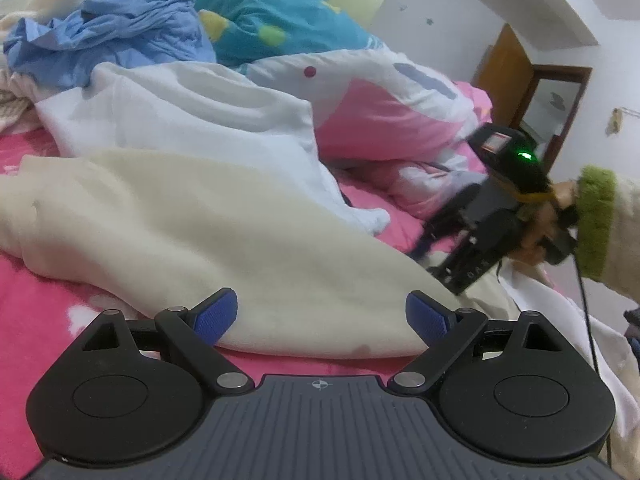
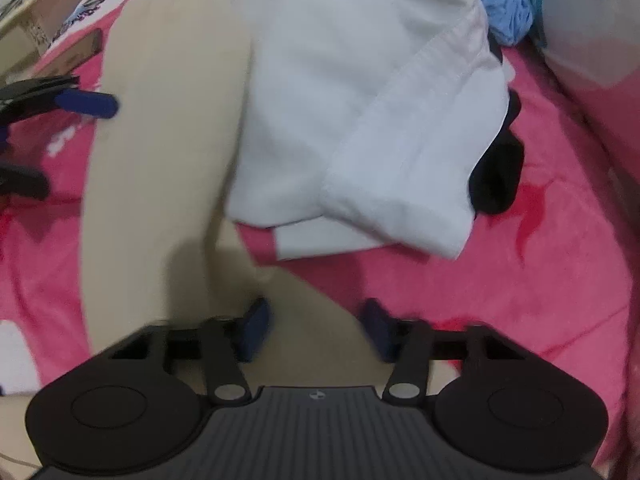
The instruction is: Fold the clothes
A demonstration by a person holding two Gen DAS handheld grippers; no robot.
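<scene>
A: Item one, the cream garment (image 1: 224,240). Where is it lying?

B: It is lying spread across the pink bed cover (image 1: 36,312), running from the left side towards the near right. Its near hem is sitting just in front of the left tongs (image 1: 320,316).

A: State of the left tongs?

B: They are standing wide open, blue pads apart, holding nothing. The cream hem is lying between and just beyond the fingertips.

A: Item two, the right tongs (image 2: 316,328).

B: They are also standing open, hovering over a narrow end of the cream garment (image 2: 160,160). The cloth is showing in the gap between the pads, but the pads are not closing on it. The right wrist view is blurring somewhat.

A: Item three?

B: A white garment (image 1: 192,116) is lying partly over the cream one. In the right wrist view, its sleeve (image 2: 400,184) is pointing towards the near right, with a dark piece of cloth (image 2: 498,176) showing beside it.

A: Background stock?

B: A crumpled blue garment (image 1: 120,28) and a teal quilt (image 1: 272,12) are piling up at the far side, next to a pink and white duvet (image 1: 384,108).

A: Anyone in view?

B: In the left wrist view, a hand (image 1: 548,216) with a green fuzzy cuff (image 1: 596,220) is holding the right device at the right edge.
</scene>
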